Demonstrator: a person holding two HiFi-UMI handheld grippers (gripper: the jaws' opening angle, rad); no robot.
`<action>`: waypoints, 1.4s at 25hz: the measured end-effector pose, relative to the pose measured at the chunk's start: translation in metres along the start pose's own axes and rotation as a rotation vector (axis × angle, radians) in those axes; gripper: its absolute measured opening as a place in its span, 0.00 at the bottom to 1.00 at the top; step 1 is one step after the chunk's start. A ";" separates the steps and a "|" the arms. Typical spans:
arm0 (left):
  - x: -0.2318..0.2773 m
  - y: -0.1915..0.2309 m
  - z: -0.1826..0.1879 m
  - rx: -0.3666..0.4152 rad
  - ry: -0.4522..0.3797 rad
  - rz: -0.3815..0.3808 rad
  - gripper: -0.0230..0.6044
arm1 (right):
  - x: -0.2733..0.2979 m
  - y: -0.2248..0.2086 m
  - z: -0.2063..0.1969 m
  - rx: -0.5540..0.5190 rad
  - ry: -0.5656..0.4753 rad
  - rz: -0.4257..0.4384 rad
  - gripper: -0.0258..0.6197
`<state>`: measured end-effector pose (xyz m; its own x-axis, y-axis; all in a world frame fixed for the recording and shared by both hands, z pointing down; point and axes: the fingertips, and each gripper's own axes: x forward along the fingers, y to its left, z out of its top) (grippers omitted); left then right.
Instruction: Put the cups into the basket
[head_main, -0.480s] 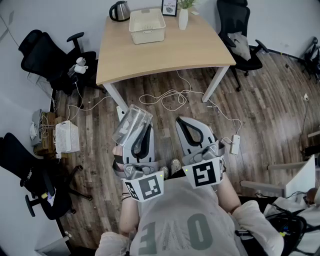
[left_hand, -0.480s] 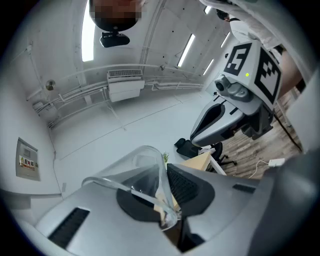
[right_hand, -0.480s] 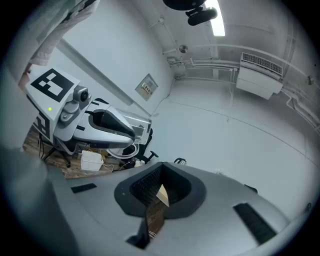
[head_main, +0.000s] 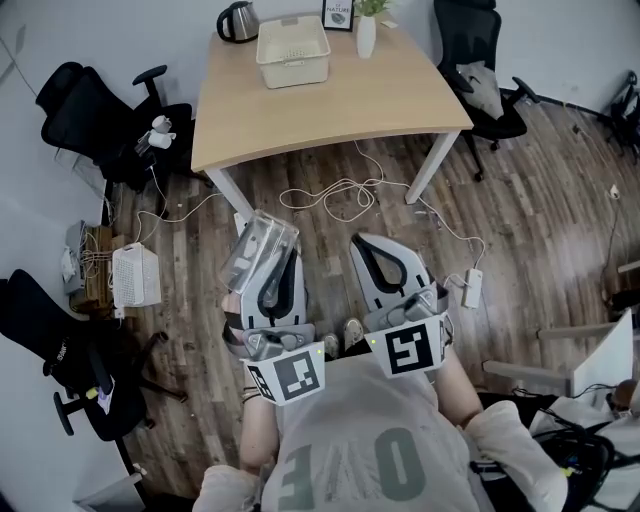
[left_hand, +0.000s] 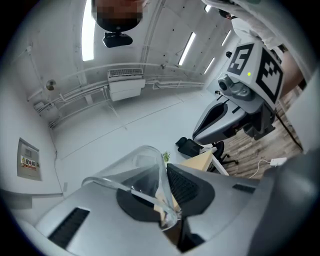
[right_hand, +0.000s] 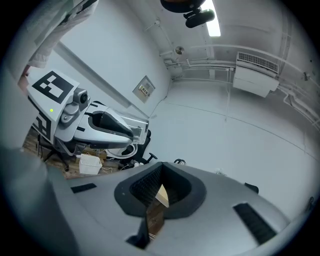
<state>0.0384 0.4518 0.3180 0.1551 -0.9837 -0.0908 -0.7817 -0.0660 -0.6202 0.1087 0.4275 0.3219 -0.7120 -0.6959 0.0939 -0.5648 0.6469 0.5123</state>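
Clear cup (head_main: 256, 248): wall clamped between left gripper (head_main: 280, 265) jaws, held above floor (head_main: 500, 200), well apart from tabletop (head_main: 380, 95).
Right gripper (head_main: 378, 250): jaws together, empty.
Basket (head_main: 295, 70): far tabletop edge, no cup visible inside.
Progress, judged: early; carry and drop remain.

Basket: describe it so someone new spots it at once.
Find the light wooden table at the top of the head view. At its far edge, between a dark kettle and a white vase, sits the basket: the only cream, rectangular open container there.
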 end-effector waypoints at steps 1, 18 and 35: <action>0.002 0.000 0.000 0.001 -0.001 0.000 0.11 | 0.001 -0.002 -0.001 0.002 -0.003 -0.004 0.04; 0.054 -0.009 -0.004 0.003 0.003 -0.004 0.11 | 0.030 -0.034 -0.024 -0.013 -0.017 0.010 0.04; 0.130 0.007 -0.044 -0.028 0.036 0.063 0.11 | 0.098 -0.063 -0.071 -0.028 0.012 0.076 0.04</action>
<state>0.0261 0.3159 0.3360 0.0836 -0.9914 -0.1008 -0.8060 -0.0078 -0.5919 0.1043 0.2969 0.3594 -0.7472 -0.6491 0.1430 -0.4976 0.6889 0.5271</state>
